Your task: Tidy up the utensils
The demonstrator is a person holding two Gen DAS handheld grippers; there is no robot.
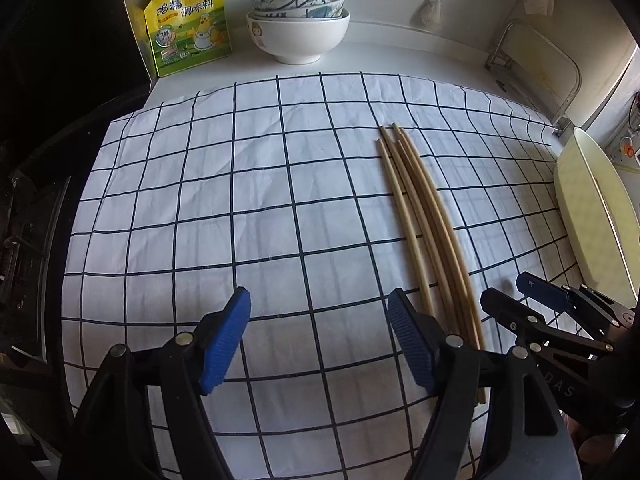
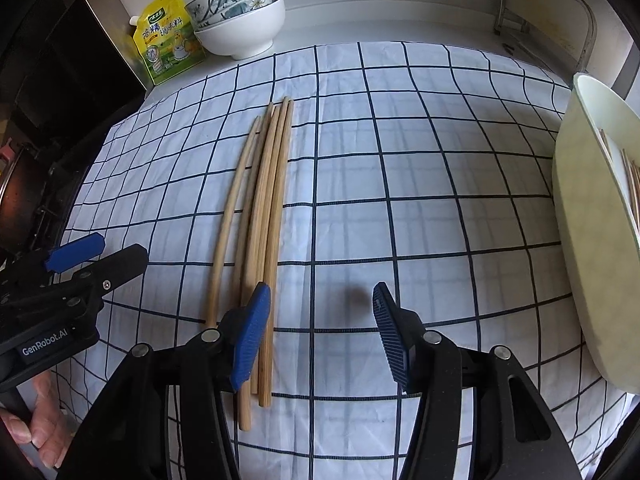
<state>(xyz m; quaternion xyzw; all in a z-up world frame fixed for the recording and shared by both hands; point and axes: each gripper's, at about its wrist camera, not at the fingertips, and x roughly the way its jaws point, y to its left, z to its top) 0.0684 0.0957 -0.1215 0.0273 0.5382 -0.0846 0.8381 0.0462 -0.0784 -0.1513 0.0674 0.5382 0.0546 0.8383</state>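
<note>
White worktop (image 1: 360, 56) under a white cloth (image 1: 240, 200) gridded in dark lines; pouch (image 1: 186, 20) and stacked bowls (image 1: 298, 20) at far wall. Chopsticks (image 2: 264, 216) bundled on cloth, long axis running near to far, tips far. Pale tray (image 2: 580, 240) at right, cut off, contents indistinct. Left tongs (image 1: 320, 340) apart, empty, beside bundle. Right tongs (image 2: 320, 332) apart, over near ends, nothing gripped.

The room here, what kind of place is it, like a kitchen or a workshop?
Most likely a home kitchen counter. Stacked bowls and a yellow seasoning pouch stand by the back wall, and wooden chopsticks lie on a checked cloth spread over the counter.
</note>
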